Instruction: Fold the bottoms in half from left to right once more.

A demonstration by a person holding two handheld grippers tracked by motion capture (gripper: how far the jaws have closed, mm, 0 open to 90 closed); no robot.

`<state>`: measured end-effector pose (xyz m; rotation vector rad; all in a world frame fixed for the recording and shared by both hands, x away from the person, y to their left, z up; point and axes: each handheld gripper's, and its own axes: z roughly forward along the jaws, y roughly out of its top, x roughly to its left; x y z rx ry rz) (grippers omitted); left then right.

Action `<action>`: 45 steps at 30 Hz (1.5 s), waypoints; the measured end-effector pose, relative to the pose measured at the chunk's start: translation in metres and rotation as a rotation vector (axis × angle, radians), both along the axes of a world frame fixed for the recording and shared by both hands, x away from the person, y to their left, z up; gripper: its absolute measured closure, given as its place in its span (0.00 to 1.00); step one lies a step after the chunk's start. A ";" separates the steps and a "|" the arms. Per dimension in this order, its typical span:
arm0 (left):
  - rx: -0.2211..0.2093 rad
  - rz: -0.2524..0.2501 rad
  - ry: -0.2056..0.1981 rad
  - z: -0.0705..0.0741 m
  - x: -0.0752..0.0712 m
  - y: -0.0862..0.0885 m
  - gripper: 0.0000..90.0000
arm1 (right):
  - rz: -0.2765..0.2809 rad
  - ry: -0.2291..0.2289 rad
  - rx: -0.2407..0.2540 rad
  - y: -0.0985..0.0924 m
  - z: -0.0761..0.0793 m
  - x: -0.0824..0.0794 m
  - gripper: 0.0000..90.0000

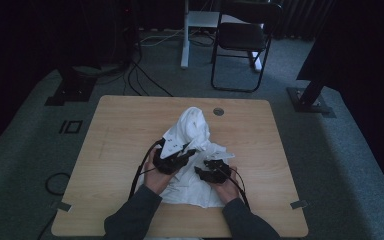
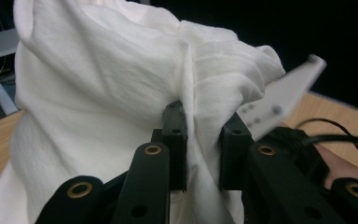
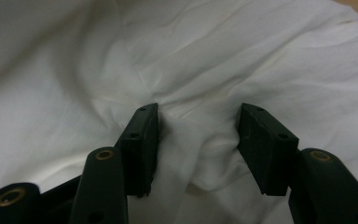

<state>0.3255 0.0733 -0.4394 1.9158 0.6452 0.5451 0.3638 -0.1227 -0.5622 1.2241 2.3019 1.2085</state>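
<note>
Left gripper (image 2: 203, 140) jaws clamped on white cloth (image 2: 98, 84); right gripper (image 3: 198, 140) jaws half-wide around a fold.

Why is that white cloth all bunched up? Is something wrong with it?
Nothing looks damaged or spilled. The cloth is just crumpled in a heap on the table, with one part pulled up in a peak where the left gripper pinches a fold.

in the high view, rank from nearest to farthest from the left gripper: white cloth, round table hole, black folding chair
1. white cloth: clamped in the left gripper, mid-table.
2. round table hole: near the table's far edge, right of the cloth's peak.
3. black folding chair: on the floor beyond the table.
</note>
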 end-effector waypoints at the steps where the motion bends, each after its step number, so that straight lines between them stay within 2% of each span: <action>1: 0.008 0.000 0.005 -0.003 0.000 -0.001 0.86 | 0.008 0.017 0.033 -0.003 0.000 0.000 0.51; 2: 0.008 0.000 0.005 -0.003 0.000 -0.001 0.86 | 0.008 0.017 0.033 -0.003 0.000 0.000 0.51; 3: 0.004 -0.002 0.029 -0.012 0.001 -0.001 0.86 | 0.002 0.027 0.134 -0.019 0.005 -0.001 0.48; 4: 0.004 -0.002 0.029 -0.012 0.001 -0.001 0.86 | -0.006 0.009 0.161 -0.026 0.010 -0.003 0.47; 5: -0.011 -0.013 0.054 -0.020 0.001 -0.001 0.86 | -0.031 -0.030 0.177 -0.039 0.020 -0.006 0.46; 7: -0.007 -0.034 0.066 -0.029 -0.001 -0.005 0.86 | -0.088 -0.077 0.164 -0.061 0.032 -0.007 0.45; 8: 0.009 -0.049 0.070 -0.037 -0.004 -0.011 0.86 | -0.112 -0.079 0.153 -0.069 0.035 -0.007 0.45; 9: 0.018 -0.058 0.079 -0.042 -0.005 -0.014 0.86 | -0.161 -0.087 0.129 -0.081 0.038 -0.005 0.45; 10: 0.031 -0.074 0.105 -0.052 -0.006 -0.021 0.86 | -0.194 -0.099 0.115 -0.087 0.039 -0.005 0.45; 13: 0.064 -0.112 0.165 -0.078 -0.010 -0.036 0.86 | -0.263 -0.126 0.148 -0.107 0.049 -0.007 0.43; 14: 0.087 -0.133 0.186 -0.088 -0.012 -0.043 0.86 | -0.268 -0.137 0.154 -0.110 0.052 -0.009 0.43; 15: 0.087 -0.133 0.186 -0.088 -0.012 -0.043 0.85 | -0.268 -0.137 0.154 -0.110 0.052 -0.009 0.43; 16: 0.112 -0.156 0.213 -0.100 -0.013 -0.050 0.85 | -0.255 -0.179 0.176 -0.111 0.064 -0.015 0.42; 18: 0.104 -0.153 0.228 -0.106 -0.012 -0.052 0.85 | -0.217 -0.213 0.188 -0.106 0.073 -0.021 0.40; 19: 0.101 -0.152 0.233 -0.105 -0.012 -0.052 0.84 | -0.184 -0.240 0.188 -0.100 0.078 -0.025 0.39; 20: 0.101 -0.152 0.233 -0.105 -0.012 -0.052 0.83 | -0.184 -0.240 0.188 -0.100 0.078 -0.025 0.39; 21: 0.085 -0.151 0.251 -0.103 -0.011 -0.051 0.83 | -0.164 -0.250 0.186 -0.096 0.081 -0.027 0.38; 22: 0.080 -0.152 0.262 -0.102 -0.011 -0.051 0.80 | -0.115 -0.254 0.157 -0.084 0.083 -0.029 0.38; 25: 0.065 -0.156 0.266 -0.095 -0.015 -0.049 0.68 | -0.114 -0.210 0.014 -0.065 0.075 -0.022 0.41; 26: 0.062 -0.152 0.267 -0.091 -0.017 -0.048 0.64 | -0.118 -0.190 -0.012 -0.062 0.070 -0.018 0.44; 27: 0.052 -0.149 0.266 -0.085 -0.019 -0.046 0.61 | -0.118 -0.170 -0.019 -0.060 0.066 -0.015 0.46; 29: 0.007 -0.165 0.262 -0.071 -0.023 -0.039 0.58 | -0.129 -0.142 -0.033 -0.061 0.059 -0.011 0.50; 31: -0.039 -0.177 0.220 -0.049 -0.027 -0.026 0.56 | -0.127 -0.115 -0.039 -0.064 0.053 -0.008 0.53; 32: -0.049 -0.168 0.199 -0.042 -0.027 -0.022 0.55 | -0.133 -0.103 -0.050 -0.065 0.049 -0.007 0.54; 34: -0.061 -0.109 0.137 -0.022 -0.024 -0.007 0.55 | -0.134 -0.082 -0.061 -0.067 0.043 -0.006 0.54; 35: -0.070 -0.076 0.119 -0.013 -0.019 0.002 0.55 | -0.138 -0.072 -0.065 -0.068 0.040 -0.005 0.54; 36: -0.078 -0.038 0.119 -0.007 -0.011 0.011 0.55 | -0.137 -0.066 -0.070 -0.069 0.037 -0.005 0.54; 37: -0.086 -0.002 0.143 -0.003 -0.002 0.019 0.56 | -0.133 -0.061 -0.072 -0.070 0.034 -0.005 0.54; 39: -0.069 0.034 0.208 -0.003 0.016 0.032 0.58 | -0.131 -0.050 -0.078 -0.070 0.030 -0.003 0.54; 41: -0.008 0.041 0.241 -0.015 0.029 0.034 0.59 | -0.126 -0.042 -0.083 -0.069 0.027 0.000 0.54; 44: 0.063 0.052 0.295 -0.045 0.031 0.027 0.56 | -0.121 -0.028 -0.090 -0.065 0.024 0.009 0.55; 45: 0.060 0.053 0.303 -0.050 0.030 0.026 0.55 | -0.119 -0.031 -0.090 -0.063 0.024 0.013 0.56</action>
